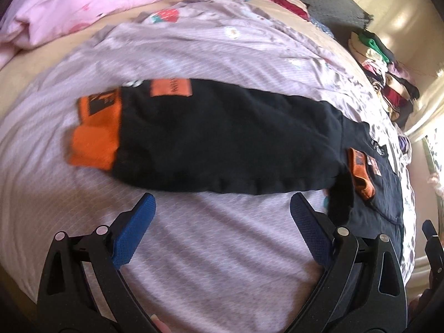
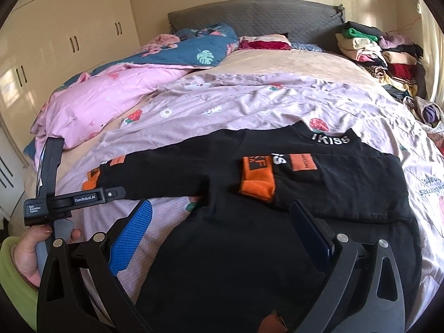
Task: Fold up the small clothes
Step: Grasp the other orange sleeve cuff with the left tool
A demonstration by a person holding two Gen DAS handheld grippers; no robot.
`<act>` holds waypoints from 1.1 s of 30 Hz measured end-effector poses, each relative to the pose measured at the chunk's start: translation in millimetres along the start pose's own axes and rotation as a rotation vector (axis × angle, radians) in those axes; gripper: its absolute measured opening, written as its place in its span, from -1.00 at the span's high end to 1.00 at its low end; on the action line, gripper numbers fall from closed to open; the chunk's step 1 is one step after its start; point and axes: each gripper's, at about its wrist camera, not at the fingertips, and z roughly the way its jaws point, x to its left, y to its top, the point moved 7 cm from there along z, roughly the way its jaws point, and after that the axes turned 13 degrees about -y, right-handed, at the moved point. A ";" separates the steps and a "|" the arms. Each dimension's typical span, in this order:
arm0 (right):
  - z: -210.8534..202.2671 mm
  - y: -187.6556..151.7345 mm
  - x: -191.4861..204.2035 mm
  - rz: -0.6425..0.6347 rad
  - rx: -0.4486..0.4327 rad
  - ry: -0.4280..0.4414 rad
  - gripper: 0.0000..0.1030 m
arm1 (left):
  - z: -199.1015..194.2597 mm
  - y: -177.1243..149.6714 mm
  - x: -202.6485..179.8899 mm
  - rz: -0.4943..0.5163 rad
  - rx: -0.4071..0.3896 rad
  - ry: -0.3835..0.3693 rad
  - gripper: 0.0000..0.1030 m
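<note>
Left gripper [image 1: 222,208]: we are seeing its blue-padded fingers [image 1: 133,230] standing wide apart with nothing between them, hanging over bare lilac bedspread [image 1: 194,263] just short of the black sweater [image 1: 222,138].

Right gripper [image 2: 220,216]: we are seeing it spread wide too and gripping nothing, poised over the sweater's black body [image 2: 236,263]; the right-hand pad [image 2: 308,236] is lying over the cloth, the left-hand pad over the bedspread at the sweater's edge.

Sweater, from the left gripper: one long sleeve [image 1: 227,141] is stretching straight across just beyond the fingertips, apart from them, its orange cuff [image 1: 94,144] lying out past the left pad.

Sweater, from the right gripper: the other sleeve [image 2: 333,183] is lying folded across the chest just beyond the fingertips, its orange cuff [image 2: 258,186] between and ahead of the two pads; the white-lettered collar [image 2: 330,138] is lying farther out.

Person's hand [image 2: 30,255]: we are seeing it gripping the left gripper's handle, off to the left of the sweater, with a green sleeve [image 2: 11,272] at the wrist.

Beyond the sweater: a pink quilt [image 2: 105,97] and a dark blue leaf-print quilt [image 2: 194,52] are bunching up toward the grey headboard [image 2: 249,16]; a pile of clothes [image 2: 383,55] is sitting at the far right corner.
</note>
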 end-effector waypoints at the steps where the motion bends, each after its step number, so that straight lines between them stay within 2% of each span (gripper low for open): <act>1: 0.1 -0.7 3.1 -0.007 0.001 0.003 -0.91 | -1.2 -0.5 6.7 -0.017 -0.003 0.005 -0.76; 5: 0.8 -3.2 8.3 -0.018 0.004 0.004 -0.91 | -4.7 -1.8 26.5 -0.070 -0.025 -0.001 -0.76; 13: 2.6 -9.4 4.2 -0.008 0.014 -0.004 -0.91 | -7.9 10.3 53.5 -0.210 -0.097 -0.103 -0.76; 19: 4.7 -11.8 -7.3 0.020 0.019 -0.019 -0.91 | -6.7 28.8 68.3 -0.258 -0.177 -0.097 -0.71; 21: 4.4 -12.7 -11.5 0.031 0.019 -0.022 -0.91 | -5.1 36.1 70.5 -0.257 -0.204 -0.066 -0.52; 23: 4.8 -13.4 -15.8 0.042 0.021 -0.026 -0.91 | -4.9 39.9 71.2 -0.250 -0.219 -0.039 0.00; 25: 5.2 -14.4 -20.9 0.055 0.024 -0.032 -0.91 | -4.3 43.8 71.4 -0.240 -0.224 -0.032 0.17; 28: 5.3 -15.2 -29.5 0.074 0.023 -0.042 -0.91 | -8.3 47.6 68.5 -0.229 -0.235 -0.049 0.75; 33: 5.2 -16.2 -46.4 0.119 0.021 -0.055 -0.91 | -23.5 60.6 46.3 -0.157 -0.265 -0.082 0.78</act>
